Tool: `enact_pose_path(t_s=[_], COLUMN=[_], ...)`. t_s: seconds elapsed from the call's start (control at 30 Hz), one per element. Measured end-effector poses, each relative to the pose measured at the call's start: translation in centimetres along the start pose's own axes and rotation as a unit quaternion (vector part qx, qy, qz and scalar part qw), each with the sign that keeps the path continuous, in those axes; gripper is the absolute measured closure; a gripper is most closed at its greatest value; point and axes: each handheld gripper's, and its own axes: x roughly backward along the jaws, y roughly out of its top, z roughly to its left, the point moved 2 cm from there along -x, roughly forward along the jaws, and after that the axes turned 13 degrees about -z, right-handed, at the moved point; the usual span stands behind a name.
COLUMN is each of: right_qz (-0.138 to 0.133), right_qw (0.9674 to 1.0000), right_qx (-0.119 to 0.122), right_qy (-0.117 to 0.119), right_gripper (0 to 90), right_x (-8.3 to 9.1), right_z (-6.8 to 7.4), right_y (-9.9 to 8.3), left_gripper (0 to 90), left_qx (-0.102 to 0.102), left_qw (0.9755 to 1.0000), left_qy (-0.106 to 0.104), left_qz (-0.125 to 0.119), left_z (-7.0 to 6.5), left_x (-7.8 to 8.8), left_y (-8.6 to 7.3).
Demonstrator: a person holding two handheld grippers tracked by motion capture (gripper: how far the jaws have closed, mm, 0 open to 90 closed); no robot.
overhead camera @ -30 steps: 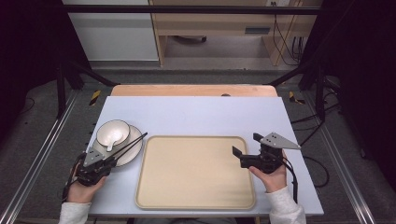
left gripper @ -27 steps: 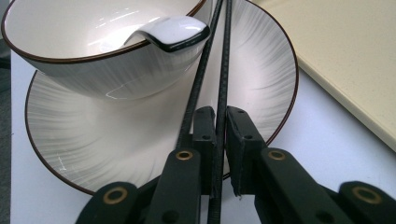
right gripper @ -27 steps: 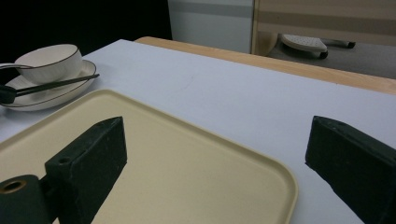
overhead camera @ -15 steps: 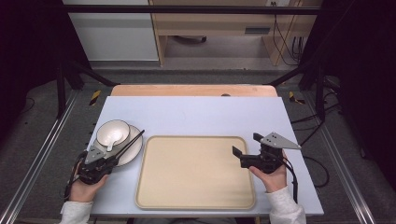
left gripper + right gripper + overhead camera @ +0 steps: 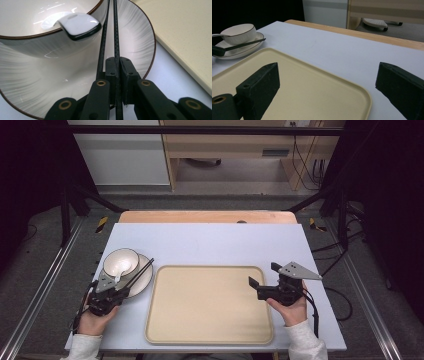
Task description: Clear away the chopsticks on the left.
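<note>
2 chopsticks (image 5: 115,30) in L claw (image 5: 117,75) | tips cut off | spoon (image 5: 78,27) handle hidden

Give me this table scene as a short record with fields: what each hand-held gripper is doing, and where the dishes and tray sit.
left hand-held gripper: jaws have just been closing, now shut on one chopstick; the second chopstick lies just outside them
chopsticks: across the plate, beside the bowl
spoon: in the bowl, handle over the rim
right hand-held gripper: open, nothing between the jaws, over the tray edge
tray: beige, bare, right of the plate
</note>
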Motion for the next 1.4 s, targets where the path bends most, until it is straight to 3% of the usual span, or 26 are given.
enact_pose_path(t_s=[0.33, 0.63, 0.87, 1.0, 1.17, 1.2, 1.4], right_qz=[-0.003, -0.007, -0.013, -0.013, -0.015, -0.015, -0.017], right_qw=[1.0000, 0.9996, 0.9994, 0.9993, 0.9992, 0.9991, 0.9989], right_qx=[-0.006, -0.006, -0.009, -0.012, -0.011, -0.014, -0.019], right_qy=[-0.005, -0.026, -0.031, -0.032, -0.035, -0.037, -0.038], right_gripper=[5.1, 3.8, 3.8, 3.8, 3.9, 3.9, 4.0], right_x=[0.2, 0.5, 0.8, 1.0, 1.0, 1.1, 1.2], right_z=[-0.1, -0.9, -1.0, -1.2, -1.5, -1.4, -1.5], right_y=[0.1, 0.1, 0.3, 0.3, 0.3, 0.3, 0.4], left_gripper=[85.4, 85.4, 85.4, 85.4, 85.4, 85.4, 85.4], left_qx=[0.008, 0.028, 0.025, 0.036, 0.053, 0.058, 0.079], left_qw=[0.9996, 0.9983, 0.9975, 0.9953, 0.9937, 0.9921, 0.9890], left_qy=[0.008, 0.014, 0.019, 0.031, 0.042, 0.051, 0.066], left_qz=[-0.026, -0.049, -0.063, -0.085, -0.090, -0.098, -0.105], left_z=[-1.2, -3.6, -5.0, -6.2, -6.9, -7.3, -8.3], left_x=[0.8, 1.5, 2.0, 2.2, 2.3, 2.5, 2.6], left_y=[1.0, 2.1, 2.6, 3.0, 3.1, 3.1, 3.2])
